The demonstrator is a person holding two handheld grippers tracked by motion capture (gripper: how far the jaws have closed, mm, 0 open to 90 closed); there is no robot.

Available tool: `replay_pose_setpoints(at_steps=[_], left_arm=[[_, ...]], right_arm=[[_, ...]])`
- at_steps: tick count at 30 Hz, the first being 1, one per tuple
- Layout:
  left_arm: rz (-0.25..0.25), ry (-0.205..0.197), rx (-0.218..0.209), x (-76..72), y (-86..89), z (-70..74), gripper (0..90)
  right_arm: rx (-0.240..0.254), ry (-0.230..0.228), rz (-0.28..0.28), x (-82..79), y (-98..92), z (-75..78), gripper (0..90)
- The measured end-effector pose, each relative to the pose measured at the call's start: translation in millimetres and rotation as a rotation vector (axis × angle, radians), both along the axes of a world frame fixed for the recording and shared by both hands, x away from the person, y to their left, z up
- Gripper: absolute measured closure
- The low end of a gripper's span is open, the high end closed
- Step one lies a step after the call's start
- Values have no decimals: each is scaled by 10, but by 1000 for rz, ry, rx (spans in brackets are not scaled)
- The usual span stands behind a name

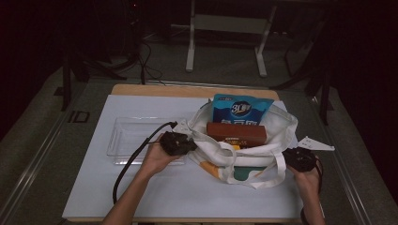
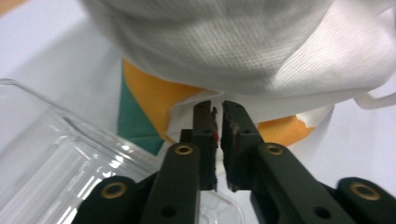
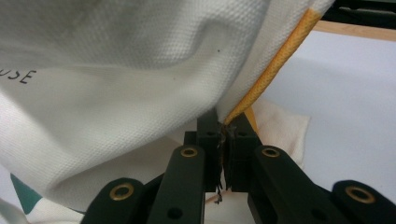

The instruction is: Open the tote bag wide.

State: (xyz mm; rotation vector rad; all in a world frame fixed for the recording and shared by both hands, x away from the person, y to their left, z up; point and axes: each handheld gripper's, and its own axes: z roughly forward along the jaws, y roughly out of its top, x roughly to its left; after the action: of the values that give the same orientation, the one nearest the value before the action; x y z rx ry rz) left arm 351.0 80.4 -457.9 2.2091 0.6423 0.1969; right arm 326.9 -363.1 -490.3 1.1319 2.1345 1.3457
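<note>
A white tote bag point(image 1: 279, 125) with orange and green patches lies open in the middle of the white mat point(image 1: 164, 192). In it stand a blue snack packet point(image 1: 241, 110) and a brown box point(image 1: 237, 132). My left gripper point(image 1: 190, 144) is at the bag's left rim. In the left gripper view the jaws point(image 2: 218, 108) are pressed nearly together on a thin edge of the bag's cloth point(image 2: 210, 46). My right gripper point(image 1: 291, 157) is at the bag's right rim. There it point(image 3: 224, 122) is shut on the cloth point(image 3: 116, 84) beside a yellow trim point(image 3: 280, 60).
A clear plastic tray point(image 1: 131, 136) sits on the mat just left of the bag, right under my left hand, and its wall point(image 2: 46, 154) is close below the left jaws. A white paper slip point(image 1: 317, 144) lies at the right. Metal stand legs point(image 1: 190, 51) are beyond the table.
</note>
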Motion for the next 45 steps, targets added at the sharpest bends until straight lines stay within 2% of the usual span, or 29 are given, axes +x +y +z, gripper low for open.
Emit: replay_pose_setpoints(at_steps=[2,4,7,10,11,12,13,18,20,23,25,28,33,36,38,42,45], left_arm=[[12,-4,-19,-4,69,49,753],[14,6,-61,-1,147,93,691],[27,-15,-88,-19,241,170,612],[55,-20,-141,-13,320,258,531],[61,-9,-176,9,352,292,512],[70,-3,-219,25,381,329,511],[73,-10,-238,34,402,370,511],[97,-33,-265,86,395,545,497],[99,-35,-258,122,367,581,511],[110,-14,-239,155,305,564,614],[115,-13,-192,150,265,529,696],[110,-12,-117,132,209,458,765],[74,2,-37,84,108,333,776],[51,3,33,49,13,240,783],[43,6,63,39,-31,185,787],[52,11,66,47,-40,160,787],[58,9,39,48,-1,197,775]], right_arm=[[-4,-1,2,-1,9,17,867],[-4,-5,3,-1,12,26,867],[-7,-7,3,-6,15,33,867],[-8,-7,3,-5,17,37,867],[-7,-6,3,-4,17,38,867],[-7,-7,4,-2,17,39,867],[-7,-7,3,-2,19,42,867],[-10,-9,5,-1,20,51,867],[-13,-11,6,0,21,53,867],[-9,-12,7,-5,25,49,867],[-13,-13,9,-5,26,39,867],[-23,-8,6,-9,34,17,868],[-27,5,6,-13,39,-48,870],[-67,16,7,-29,67,-99,872],[-74,24,6,-33,73,-134,874],[-93,38,0,-28,90,-158,873],[-89,37,-12,-33,92,-115,866]])
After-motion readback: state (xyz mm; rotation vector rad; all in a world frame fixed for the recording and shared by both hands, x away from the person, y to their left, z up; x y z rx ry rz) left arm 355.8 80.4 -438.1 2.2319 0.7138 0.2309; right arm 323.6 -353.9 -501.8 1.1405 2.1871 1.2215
